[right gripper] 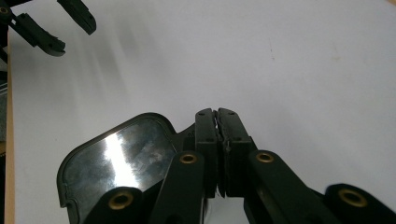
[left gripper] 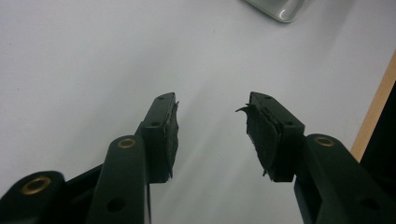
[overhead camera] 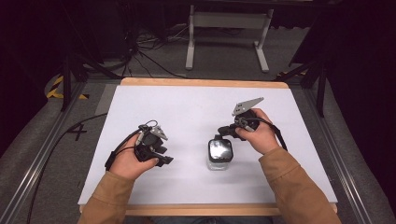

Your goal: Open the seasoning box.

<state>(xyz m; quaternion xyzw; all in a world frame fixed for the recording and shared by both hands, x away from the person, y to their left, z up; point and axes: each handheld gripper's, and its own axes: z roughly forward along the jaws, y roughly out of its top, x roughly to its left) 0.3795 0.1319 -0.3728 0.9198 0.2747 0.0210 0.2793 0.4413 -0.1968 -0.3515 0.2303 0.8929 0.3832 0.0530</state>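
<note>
Clear jar (overhead camera: 219, 158) with a glossy black, rounded-square lid (right gripper: 116, 158); upright on the white worktop (overhead camera: 196, 112), lid facing up, long axis vertical, near the middle of the front half. Bright glare across the lid in the right gripper view.

Right gripper (overhead camera: 224, 132) just behind and right of the jar, aimed left toward it; fingers (right gripper: 229, 135) clenched pad to pad, nothing between them, tips just beside the lid's edge; contact with the lid not discernible. Grey plate (overhead camera: 247, 106) tilted above the right hand (overhead camera: 262, 136).

Left gripper (overhead camera: 164, 157) well left of the jar, held by the left hand (overhead camera: 128, 161); fingers (left gripper: 163, 135) released, spread wide, grasping nothing, above bare worktop. Jar base (left gripper: 278, 9) at the top edge of the left gripper view.
</note>
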